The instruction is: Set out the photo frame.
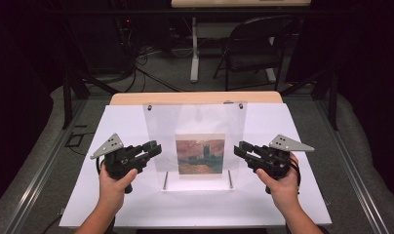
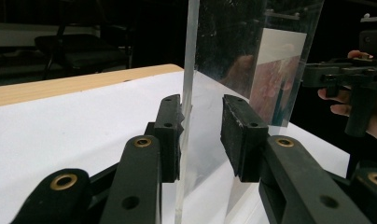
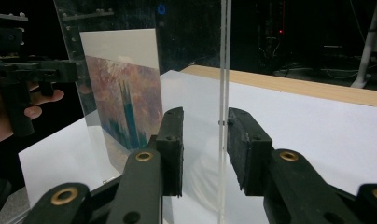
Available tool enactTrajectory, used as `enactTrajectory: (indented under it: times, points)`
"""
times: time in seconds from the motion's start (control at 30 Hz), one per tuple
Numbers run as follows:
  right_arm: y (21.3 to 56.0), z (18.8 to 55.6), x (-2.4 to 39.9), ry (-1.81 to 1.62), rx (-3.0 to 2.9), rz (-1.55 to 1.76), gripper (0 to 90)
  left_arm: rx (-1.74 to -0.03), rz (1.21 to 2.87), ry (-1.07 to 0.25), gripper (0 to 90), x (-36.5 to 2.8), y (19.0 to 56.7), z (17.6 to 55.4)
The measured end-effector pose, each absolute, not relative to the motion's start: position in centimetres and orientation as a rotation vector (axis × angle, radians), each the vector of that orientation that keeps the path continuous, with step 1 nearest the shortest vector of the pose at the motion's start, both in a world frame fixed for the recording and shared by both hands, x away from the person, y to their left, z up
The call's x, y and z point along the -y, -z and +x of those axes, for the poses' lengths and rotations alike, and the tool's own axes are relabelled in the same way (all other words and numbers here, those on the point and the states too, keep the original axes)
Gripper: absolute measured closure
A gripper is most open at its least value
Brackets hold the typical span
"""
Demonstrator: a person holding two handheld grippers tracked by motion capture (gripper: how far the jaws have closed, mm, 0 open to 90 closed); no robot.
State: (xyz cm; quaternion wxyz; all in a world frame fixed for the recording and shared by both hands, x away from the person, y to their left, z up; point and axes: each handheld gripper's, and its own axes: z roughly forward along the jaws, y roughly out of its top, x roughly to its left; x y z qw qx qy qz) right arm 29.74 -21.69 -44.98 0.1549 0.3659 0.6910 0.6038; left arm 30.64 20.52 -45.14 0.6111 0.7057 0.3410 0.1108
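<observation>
While one clear panel [image 1: 195,146] stood at 12 o'clock, my two hand-held grippers, left [image 1: 153,148] and right [image 1: 241,149], straddled its edges unclenched.

A folding chair [image 1: 256,46] stands beyond the white-covered table [image 1: 127,122].

Clear acrylic frame [image 1: 195,146]: upright at frame centre on a white sheet [image 1: 136,204], a painted picture [image 1: 200,154] in its lower middle. Left gripper [image 1: 156,148] at its left edge, right gripper [image 1: 240,148] at its right edge. Folding chair [image 1: 256,46], upper right.
</observation>
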Motion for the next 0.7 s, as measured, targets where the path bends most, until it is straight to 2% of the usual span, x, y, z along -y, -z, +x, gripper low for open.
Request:
enactTrajectory:
  times: [0.37, 0.7]
  points:
    - [45.4, 29.1, 22.4, -1.707, -1.970, 1.059, 63.6, -0.818, 1.624, -0.268, 61.6, -21.2, 45.6, 30.1]
    - [46.2, 28.4, 24.0, -1.705, -1.922, 1.098, 49.0, -0.859, 1.591, -0.318, 47.9, -22.7, 46.3, 29.2]
